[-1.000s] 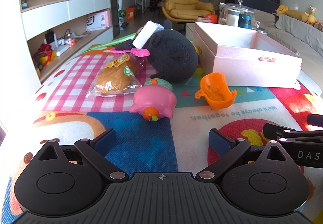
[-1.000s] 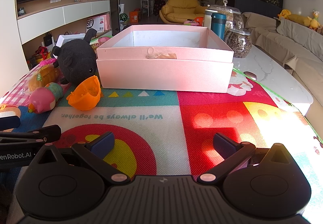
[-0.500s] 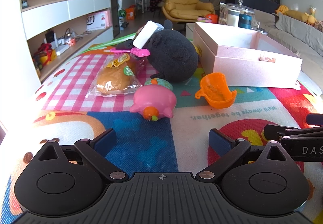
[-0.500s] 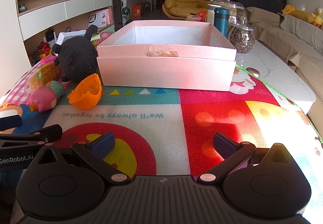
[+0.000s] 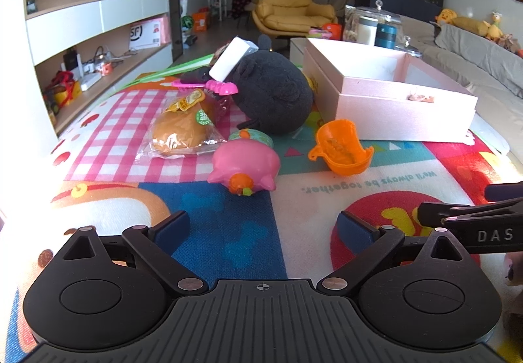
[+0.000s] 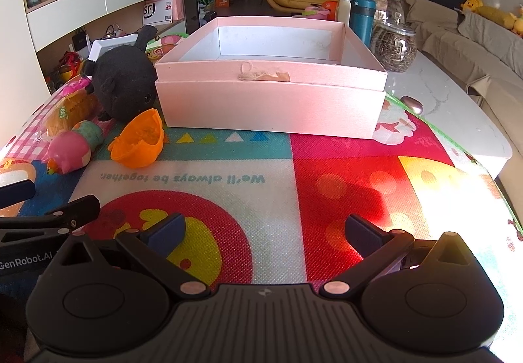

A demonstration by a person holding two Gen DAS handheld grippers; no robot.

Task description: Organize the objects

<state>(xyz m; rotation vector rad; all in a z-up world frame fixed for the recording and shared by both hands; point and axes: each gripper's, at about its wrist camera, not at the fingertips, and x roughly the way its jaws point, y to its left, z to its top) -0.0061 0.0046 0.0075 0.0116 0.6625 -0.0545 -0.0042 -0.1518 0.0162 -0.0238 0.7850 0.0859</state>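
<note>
**Right gripper creeping toward the box**

My right gripper [image 6: 264, 229] is edging closer to the pink box [image 6: 271, 95] than a second ago; the left gripper [image 5: 263, 227] is staying put. Both are hanging wide open, empty. Left to right, bread packet [image 5: 183, 131], pink pig [image 5: 245, 163], black plush [image 5: 274, 95] and orange cup [image 5: 341, 150] are lying on the mat [image 5: 228, 232] beside the box.

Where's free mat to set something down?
Free: the mat between both tools and the pink box, and its red right side. Crowded: left of the box, around the orange cup, pink toy, black plush.
</note>
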